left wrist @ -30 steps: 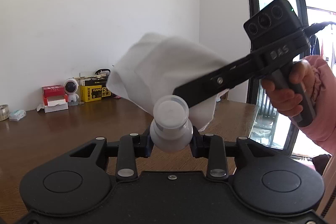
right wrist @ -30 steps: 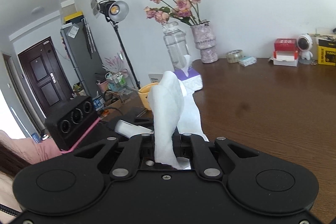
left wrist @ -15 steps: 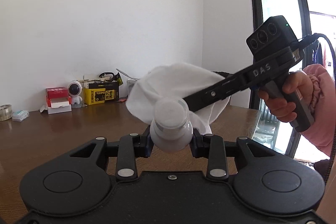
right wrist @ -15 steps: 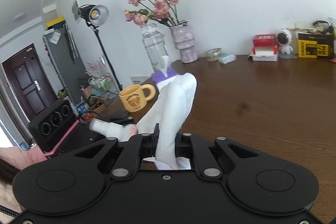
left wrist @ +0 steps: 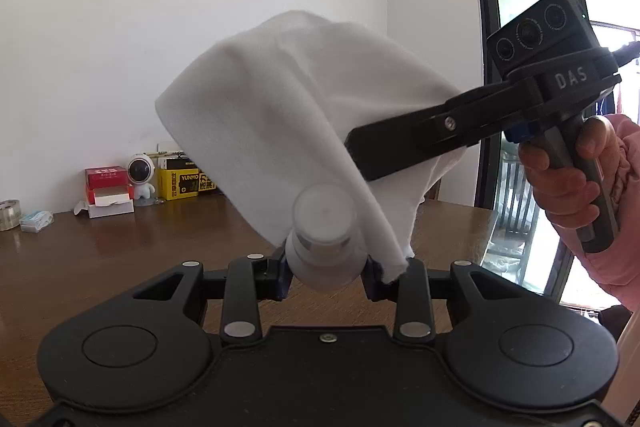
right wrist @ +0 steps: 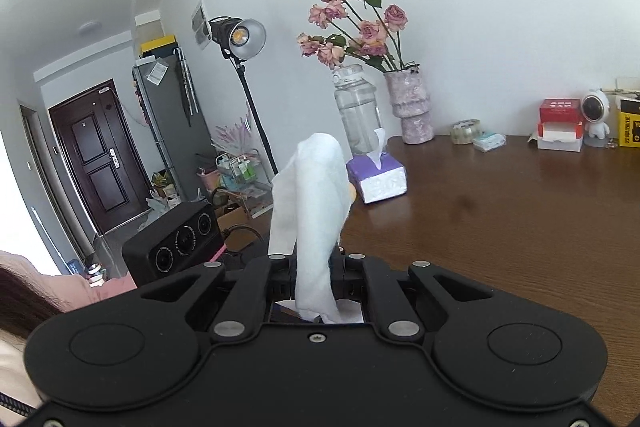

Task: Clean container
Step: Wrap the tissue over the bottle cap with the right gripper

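Observation:
My left gripper (left wrist: 326, 269) is shut on a small white container (left wrist: 325, 241) with a clear cap, held above the table and pointing away from the camera. A white cloth (left wrist: 288, 115) drapes over the container's right side and reaches down to the right finger. The right gripper's black body (left wrist: 472, 123) comes in from the right, held by a hand in a pink sleeve (left wrist: 560, 171). In the right wrist view my right gripper (right wrist: 316, 279) is shut on the same white cloth (right wrist: 312, 211), which stands up between the fingers. The container is hidden there.
The brown wooden table (right wrist: 520, 235) carries a purple tissue box (right wrist: 378, 177), a glass jar (right wrist: 356, 111), a vase of pink roses (right wrist: 412, 107), tape (right wrist: 464, 131), red and yellow boxes and a small astronaut figure (left wrist: 140, 175). A studio lamp (right wrist: 240, 39) stands at the left; a glass door (left wrist: 520, 67) is at the right.
The cloth has swung up and back down over the container's right side. The right gripper shifted closer and higher beside the container. The left gripper has kept its hold.

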Motion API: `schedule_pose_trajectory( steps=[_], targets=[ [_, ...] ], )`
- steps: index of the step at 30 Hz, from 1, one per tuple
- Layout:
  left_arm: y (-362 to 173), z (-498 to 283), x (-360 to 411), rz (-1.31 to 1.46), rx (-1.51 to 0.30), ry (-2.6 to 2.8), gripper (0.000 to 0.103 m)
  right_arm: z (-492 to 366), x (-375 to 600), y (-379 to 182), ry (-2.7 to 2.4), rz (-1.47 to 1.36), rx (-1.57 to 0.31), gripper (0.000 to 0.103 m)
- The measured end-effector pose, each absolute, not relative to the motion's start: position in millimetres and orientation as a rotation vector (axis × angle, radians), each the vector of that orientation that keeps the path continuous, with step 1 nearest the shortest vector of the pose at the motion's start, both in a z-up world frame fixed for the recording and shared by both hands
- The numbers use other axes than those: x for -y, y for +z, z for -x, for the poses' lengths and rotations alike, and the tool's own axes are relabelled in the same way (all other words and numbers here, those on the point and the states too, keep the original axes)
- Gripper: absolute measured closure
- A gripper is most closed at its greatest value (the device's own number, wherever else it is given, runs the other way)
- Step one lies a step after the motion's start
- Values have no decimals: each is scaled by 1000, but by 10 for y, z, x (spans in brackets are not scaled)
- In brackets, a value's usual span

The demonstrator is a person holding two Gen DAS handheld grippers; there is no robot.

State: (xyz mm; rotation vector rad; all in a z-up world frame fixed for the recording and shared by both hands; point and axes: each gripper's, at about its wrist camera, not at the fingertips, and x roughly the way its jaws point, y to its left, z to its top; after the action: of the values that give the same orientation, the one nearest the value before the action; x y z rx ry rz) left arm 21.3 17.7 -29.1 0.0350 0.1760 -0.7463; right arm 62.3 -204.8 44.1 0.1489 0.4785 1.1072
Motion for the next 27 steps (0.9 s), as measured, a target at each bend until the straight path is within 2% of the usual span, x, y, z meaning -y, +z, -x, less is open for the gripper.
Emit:
schedule_pose_trajectory(
  steps=[12, 27],
  targets=[
    [-251, -245, -216, -18, -152, -735, 70, -853, 2324, 175, 862, -114, -566, 96],
    [-318, -322, -100, -33, -167, -746, 70, -460, 2070, 453, 1069, -119, -454, 96]
  ],
)
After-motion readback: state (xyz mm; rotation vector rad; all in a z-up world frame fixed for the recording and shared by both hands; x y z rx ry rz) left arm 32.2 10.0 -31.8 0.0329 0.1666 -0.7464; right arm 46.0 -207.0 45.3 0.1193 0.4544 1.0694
